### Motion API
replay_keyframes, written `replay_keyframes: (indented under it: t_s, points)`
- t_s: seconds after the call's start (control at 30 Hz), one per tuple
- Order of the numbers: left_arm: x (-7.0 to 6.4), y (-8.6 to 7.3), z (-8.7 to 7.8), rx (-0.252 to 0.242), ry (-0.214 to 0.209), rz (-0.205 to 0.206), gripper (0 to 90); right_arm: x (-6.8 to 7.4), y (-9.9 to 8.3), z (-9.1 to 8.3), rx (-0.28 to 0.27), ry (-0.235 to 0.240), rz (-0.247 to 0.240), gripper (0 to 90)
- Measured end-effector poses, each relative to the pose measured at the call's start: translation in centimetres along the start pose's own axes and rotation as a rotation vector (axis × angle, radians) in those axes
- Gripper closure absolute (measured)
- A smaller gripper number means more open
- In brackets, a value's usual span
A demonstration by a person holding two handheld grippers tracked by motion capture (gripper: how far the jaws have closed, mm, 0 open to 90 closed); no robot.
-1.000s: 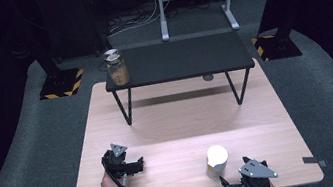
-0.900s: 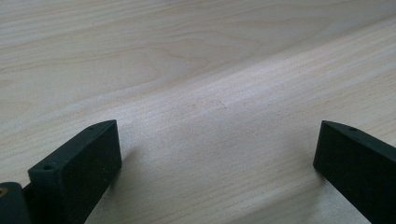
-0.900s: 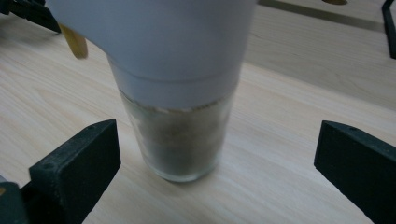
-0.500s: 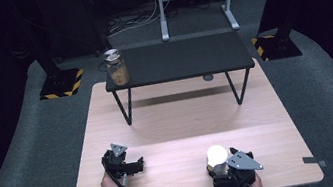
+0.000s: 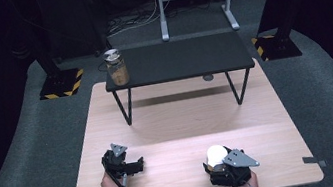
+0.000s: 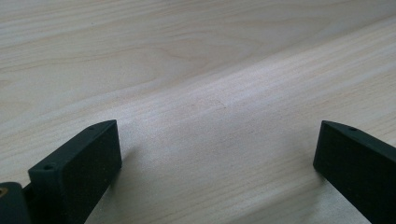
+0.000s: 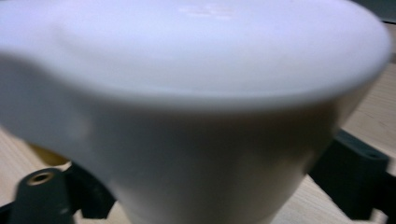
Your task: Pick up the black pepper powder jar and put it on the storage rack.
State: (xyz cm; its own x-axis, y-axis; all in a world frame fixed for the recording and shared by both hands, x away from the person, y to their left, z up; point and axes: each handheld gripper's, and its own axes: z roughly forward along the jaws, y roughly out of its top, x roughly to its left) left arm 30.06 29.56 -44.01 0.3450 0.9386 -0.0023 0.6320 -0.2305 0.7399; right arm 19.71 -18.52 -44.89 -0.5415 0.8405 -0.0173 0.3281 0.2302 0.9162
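Note:
A white cup (image 5: 216, 155) stands on the wooden table (image 5: 184, 121) near its front right. My right gripper (image 5: 216, 163) has its jaws on either side of the cup, which looms large and blurred as the cup (image 7: 201, 93) in the right gripper view. The black fingers (image 7: 357, 172) sit close beside the cup wall with a small gap, so the gripper reads as open. At the front left my left gripper (image 5: 137, 165) rests low over the wood, open. Its fingers (image 6: 77, 168) stand wide apart with bare wood between them.
A low black table (image 5: 179, 61) stands on thin legs over the far half of the wooden table. On its left end is a glass jar (image 5: 117, 67) with a metal lid and brownish contents. Grey carpet surrounds the table.
My right gripper has come in from the cup's right and now has its jaws around the cup. The cup and my left gripper have stayed put.

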Motion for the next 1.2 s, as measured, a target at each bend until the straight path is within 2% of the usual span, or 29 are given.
replay_keyframes:
  t_s: [0.03, 0.1, 0.53, 0.9, 1.2]
  points:
    - [0.0, 0.0, 0.0, 0.0, 0.0, 0.0, 0.2, 0.0, -0.1, -0.1, -0.007, 0.005, -0.004, 29.2]
    - [0.0, 0.0, 0.0, 0.0, 0.0, 0.0, 0.2, 0.2, -0.2, -0.1, -0.013, 0.002, -0.015, 29.4]
    - [0.0, 0.0, 0.0, 0.0, 0.0, 0.0, 0.2, 0.4, -0.8, -0.3, -0.035, -0.006, -0.012, 29.9]
    - [0.0, 0.0, 0.0, 0.0, -0.001, -0.001, 0.2, 0.2, -0.7, -0.6, -0.026, 0.005, -0.008, 29.9]
    - [0.0, 0.0, 0.0, 0.0, -0.001, -0.001, 0.2, -0.1, -0.6, -1.3, -0.021, -0.019, -0.001, 29.9]
